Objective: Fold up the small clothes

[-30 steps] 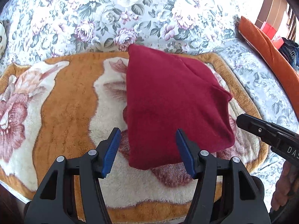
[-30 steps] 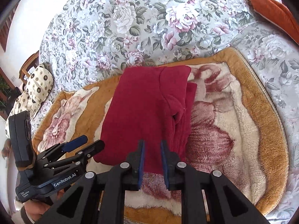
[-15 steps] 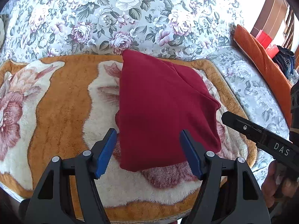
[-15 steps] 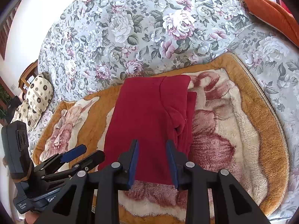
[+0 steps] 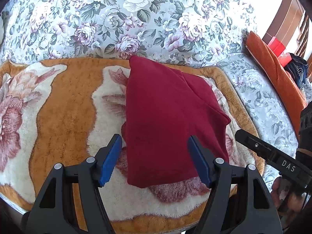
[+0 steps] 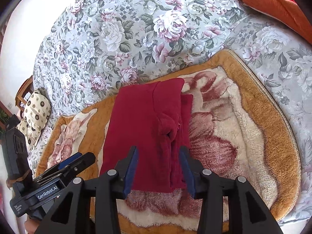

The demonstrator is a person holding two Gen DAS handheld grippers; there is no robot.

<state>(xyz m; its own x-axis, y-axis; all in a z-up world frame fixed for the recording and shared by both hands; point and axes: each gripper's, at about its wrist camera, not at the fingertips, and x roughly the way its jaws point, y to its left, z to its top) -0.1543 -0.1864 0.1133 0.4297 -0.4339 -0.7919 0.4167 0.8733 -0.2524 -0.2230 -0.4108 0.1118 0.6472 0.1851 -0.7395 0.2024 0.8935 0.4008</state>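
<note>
A dark red garment [image 5: 167,117] lies folded into a narrow rectangle on the orange and cream plush blanket [image 5: 64,107]; it also shows in the right wrist view [image 6: 144,128], with folded layers stacked along its right edge. My left gripper [image 5: 155,159] is open and empty, held above the garment's near end. My right gripper [image 6: 159,168] is open and empty, also above the near end. The right gripper shows at the right of the left wrist view [image 5: 273,154]. The left gripper shows at the lower left of the right wrist view [image 6: 64,171].
The blanket lies on a floral sofa [image 6: 136,29]. An orange cushion [image 5: 276,76] sits at the right, with red items and dark cloth behind it. A cream patterned pillow [image 6: 35,115] lies at the far left. The blanket's front edge [image 5: 156,222] is near the grippers.
My right gripper has opened from nearly shut to wide open. Both grippers have pulled back a little from the garment, which lies still.
</note>
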